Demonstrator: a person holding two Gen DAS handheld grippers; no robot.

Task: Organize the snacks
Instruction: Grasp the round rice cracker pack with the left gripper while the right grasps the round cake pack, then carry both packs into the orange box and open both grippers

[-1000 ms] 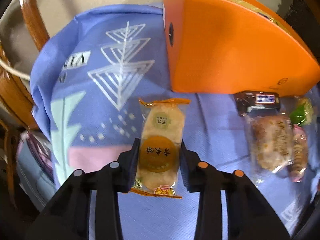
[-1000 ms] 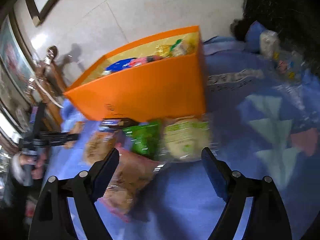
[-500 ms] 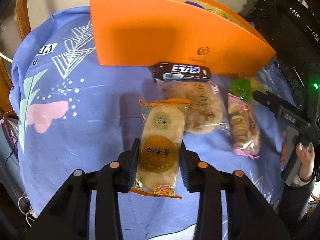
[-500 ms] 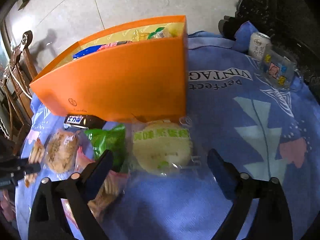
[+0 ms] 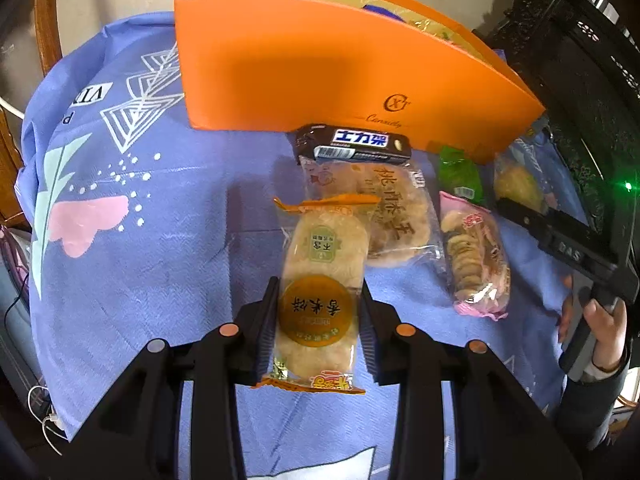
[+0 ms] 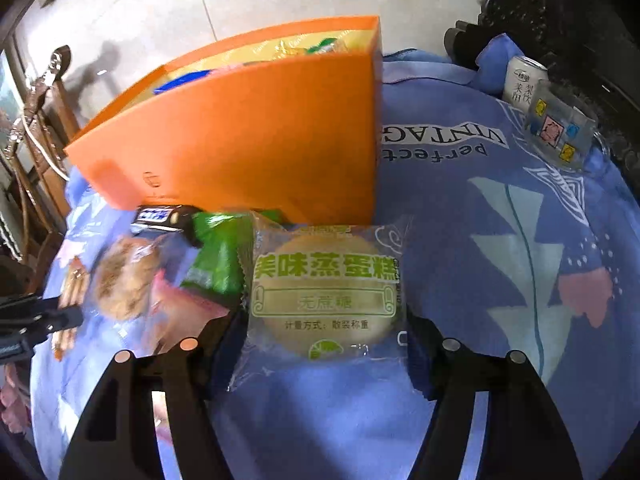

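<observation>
My left gripper (image 5: 318,316) is shut on a clear-and-orange rice cracker packet (image 5: 320,280), held above the blue cloth in front of the orange box (image 5: 320,72). My right gripper (image 6: 324,340) straddles a clear steamed cake packet with green lettering (image 6: 326,288) that lies on the cloth by the box's near corner (image 6: 280,140). Its jaws are closing, and the pads stand at the wrapper's edges without visibly squeezing it. The right gripper (image 5: 532,216), held by a hand, also shows at the right edge of the left wrist view.
Loose snacks lie before the box: a dark chocolate bar (image 5: 354,146), a round pastry packet (image 5: 384,216), a pink biscuit packet (image 5: 476,256), a green packet (image 5: 458,174). A can (image 6: 524,80) and a clear packet (image 6: 558,130) sit far right. Dark furniture (image 5: 580,60) borders the table.
The left view swung from the box's left end toward the snacks, cracker still gripped, then stayed put. The right gripper came down around the steamed cake packet and its jaws narrowed.
</observation>
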